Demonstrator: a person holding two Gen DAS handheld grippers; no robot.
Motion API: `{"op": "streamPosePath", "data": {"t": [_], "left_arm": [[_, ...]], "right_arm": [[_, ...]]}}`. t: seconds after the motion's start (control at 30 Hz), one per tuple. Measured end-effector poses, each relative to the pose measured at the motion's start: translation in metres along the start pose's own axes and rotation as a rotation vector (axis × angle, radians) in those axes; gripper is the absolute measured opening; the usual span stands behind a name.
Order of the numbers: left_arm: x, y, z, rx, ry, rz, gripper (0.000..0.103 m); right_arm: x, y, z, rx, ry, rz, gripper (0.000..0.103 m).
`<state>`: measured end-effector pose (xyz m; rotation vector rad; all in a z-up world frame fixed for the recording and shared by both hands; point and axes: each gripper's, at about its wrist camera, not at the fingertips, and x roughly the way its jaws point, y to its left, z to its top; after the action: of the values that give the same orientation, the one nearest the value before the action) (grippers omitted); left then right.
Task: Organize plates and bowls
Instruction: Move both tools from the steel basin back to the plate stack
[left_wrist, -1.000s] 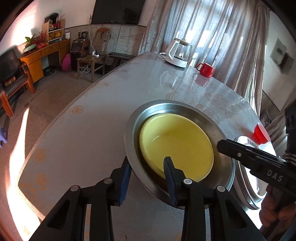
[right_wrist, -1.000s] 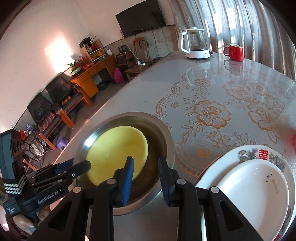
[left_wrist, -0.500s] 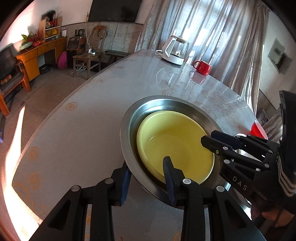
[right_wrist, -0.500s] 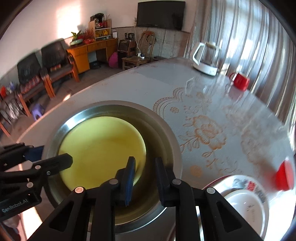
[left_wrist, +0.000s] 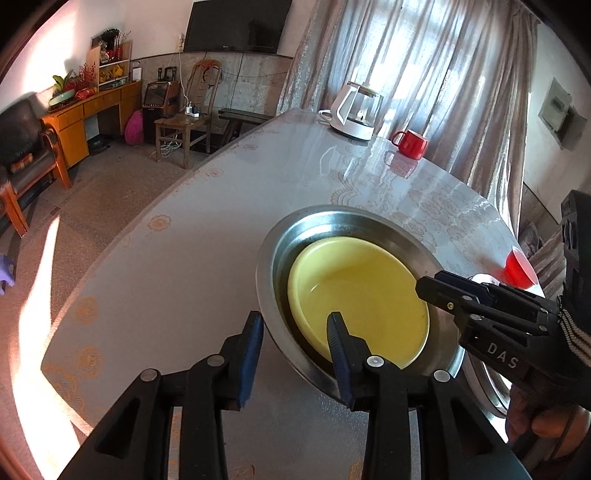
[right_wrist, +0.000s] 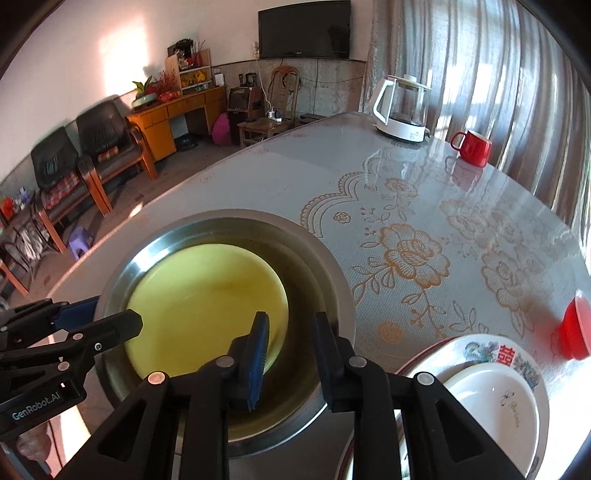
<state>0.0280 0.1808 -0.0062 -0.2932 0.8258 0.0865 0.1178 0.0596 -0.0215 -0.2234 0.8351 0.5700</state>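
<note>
Two-handed now: swung across from the white patterned plates (right_wrist: 491, 398), right gripper (right_wrist: 290, 319) just eased slightly wider, loosely astride the rim of the round yellow bowl (left_wrist: 354, 295), unpinched. Left gripper (left_wrist: 293, 321) part-open, straddling the round steel basin (left_wrist: 273, 258) holding that bowl. Probably lifting next.

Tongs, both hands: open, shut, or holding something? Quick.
Left tongs: open, straddling the steel basin rim, not clamped.
Right tongs: open, just opened slightly; yellow bowl edge between them, not gripped.
</note>
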Motion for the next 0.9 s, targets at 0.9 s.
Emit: {"op": "streamPosePath", "data": {"t": [0.9], "left_arm": [[-0.018,-0.116,-0.001,0.279,-0.020,-0.156,0.037]], "right_arm": [[-0.079,-0.100,-0.045,0.353,-0.142,0.030,0.030]]}}
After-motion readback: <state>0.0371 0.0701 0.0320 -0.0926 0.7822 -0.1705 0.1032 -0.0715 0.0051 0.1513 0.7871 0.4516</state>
